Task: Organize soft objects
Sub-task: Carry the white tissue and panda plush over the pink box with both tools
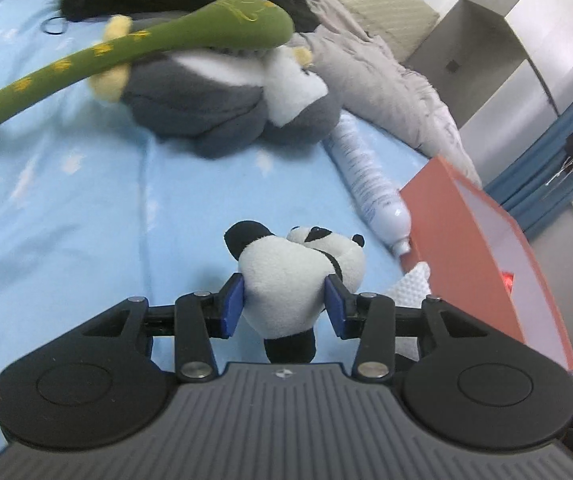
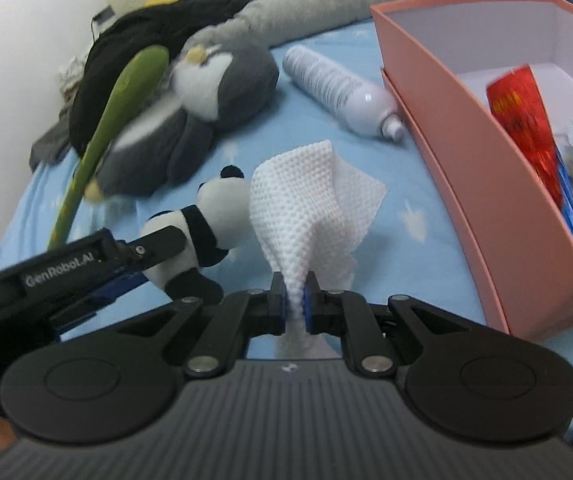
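My left gripper is shut on a small panda plush, its blue pads pressing the white belly; the panda hangs above the blue sheet. From the right wrist the same panda and the left gripper show at the left. My right gripper is shut on a white dimpled paper towel, which fans out upward from the pads. A corner of that towel shows beside the box in the left wrist view. An open orange box stands to the right.
A grey-and-white penguin plush lies further back with a green snake plush across it. A white spray bottle lies beside the box. Black and grey clothes are piled behind. The box holds a red packet.
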`<state>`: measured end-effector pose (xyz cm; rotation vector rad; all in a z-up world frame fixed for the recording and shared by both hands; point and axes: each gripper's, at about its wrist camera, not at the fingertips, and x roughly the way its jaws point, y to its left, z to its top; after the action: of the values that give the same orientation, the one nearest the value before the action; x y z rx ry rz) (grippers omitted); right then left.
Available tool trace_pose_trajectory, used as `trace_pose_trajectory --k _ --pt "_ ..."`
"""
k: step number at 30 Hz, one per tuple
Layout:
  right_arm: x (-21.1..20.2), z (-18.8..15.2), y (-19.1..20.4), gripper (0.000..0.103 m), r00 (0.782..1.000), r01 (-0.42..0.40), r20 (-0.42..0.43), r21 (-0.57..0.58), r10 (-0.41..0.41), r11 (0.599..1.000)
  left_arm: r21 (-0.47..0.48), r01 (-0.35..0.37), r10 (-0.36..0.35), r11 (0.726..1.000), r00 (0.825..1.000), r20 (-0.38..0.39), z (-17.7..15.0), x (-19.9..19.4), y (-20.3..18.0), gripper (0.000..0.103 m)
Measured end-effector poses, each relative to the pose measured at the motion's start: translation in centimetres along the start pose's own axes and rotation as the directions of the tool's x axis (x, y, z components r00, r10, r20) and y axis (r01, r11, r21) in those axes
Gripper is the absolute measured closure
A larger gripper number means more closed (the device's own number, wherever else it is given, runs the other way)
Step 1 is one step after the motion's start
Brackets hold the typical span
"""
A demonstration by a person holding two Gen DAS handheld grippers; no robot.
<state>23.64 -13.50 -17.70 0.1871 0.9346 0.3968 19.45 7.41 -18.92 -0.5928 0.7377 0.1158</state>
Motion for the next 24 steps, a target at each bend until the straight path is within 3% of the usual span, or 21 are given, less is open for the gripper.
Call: trace_pose_trajectory --k 4,10,14,24 --pt "-1.4 -2.2 0.6 0.091 1.0 0.01 -0.012 -0.041 -0.01 0.999 -0.06 0.01 -0.011 0.998 1.0 -0.022 -1.4 -2.3 1.1 0.054" --pt "-3.2 -4.3 1.0 0.091 1.0 0.015 -0.012 -0.082 -0.016 0.997 -0.023 -0.017 0.016 1.0 0.999 -0.043 -4.1 -5.6 0.6 0.053" --pt "-3.7 -5.4 0.7 0.091 1.0 0.016 -0.007 -0.106 -0.017 0.994 0.013 -0.068 0.069 0.998 0.992 -0.104 -4.9 -5.8 0.5 0.053" --pt "-3.6 -7.4 -1.3 0.091 0.998 0.063 -0.008 -0.086 -0.064 0.994 0.09 -0.048 0.066 0.995 0.975 -0.211 -5.5 -5.6 0.2 0.043"
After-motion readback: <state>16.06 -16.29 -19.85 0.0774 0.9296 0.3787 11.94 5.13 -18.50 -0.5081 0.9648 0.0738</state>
